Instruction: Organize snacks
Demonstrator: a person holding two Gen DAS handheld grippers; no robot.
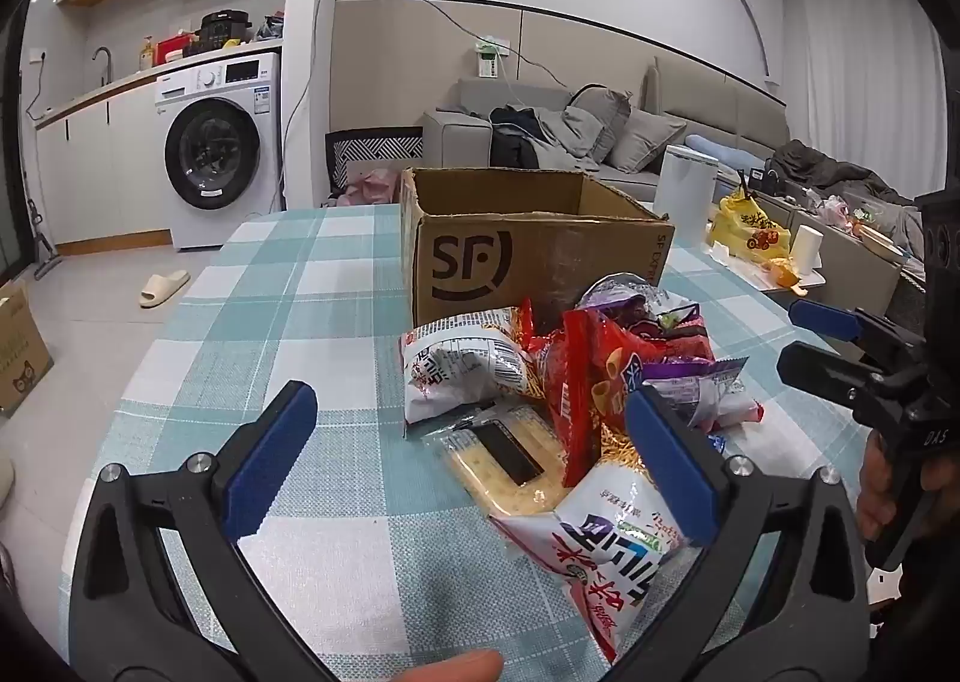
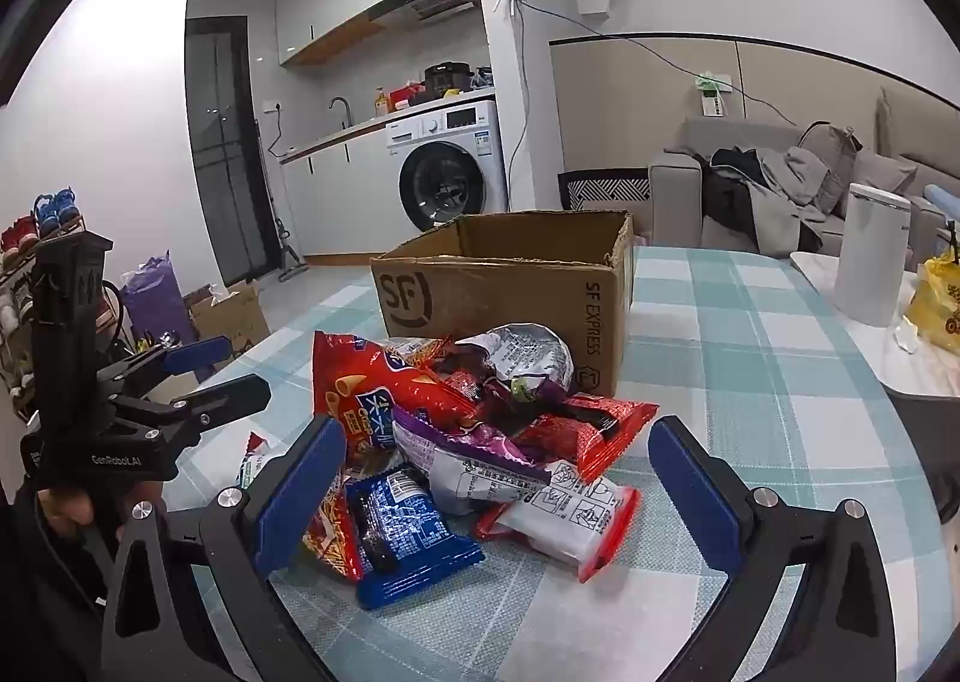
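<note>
A heap of snack bags sits on the checked counter, and right behind it stands an open cardboard box with SF printed on its side. The box looks empty from here, so the sorting has likely not begun. In the left wrist view, the left gripper has its blue fingers spread as wide as they go, and they hold nothing. The heap lies at about one o'clock from it. A clear cracker pack lies just past the gap, with its long side running from ten o'clock to four o'clock. A white and pink bag peeks out from behind the finger on the right; I cannot tell if it touches. In the right wrist view, the right gripper is wide open too and holds nothing. A blue packet lies between its fingers, with its long side running from eleven o'clock to five o'clock. A white packet with red ends lies beside it at three o'clock. A big red chip bag leans at eleven o'clock. I think the right gripper is nearer to a snack, since the blue packet is already between its fingers. The box waits at twelve o'clock past the heap.
</note>
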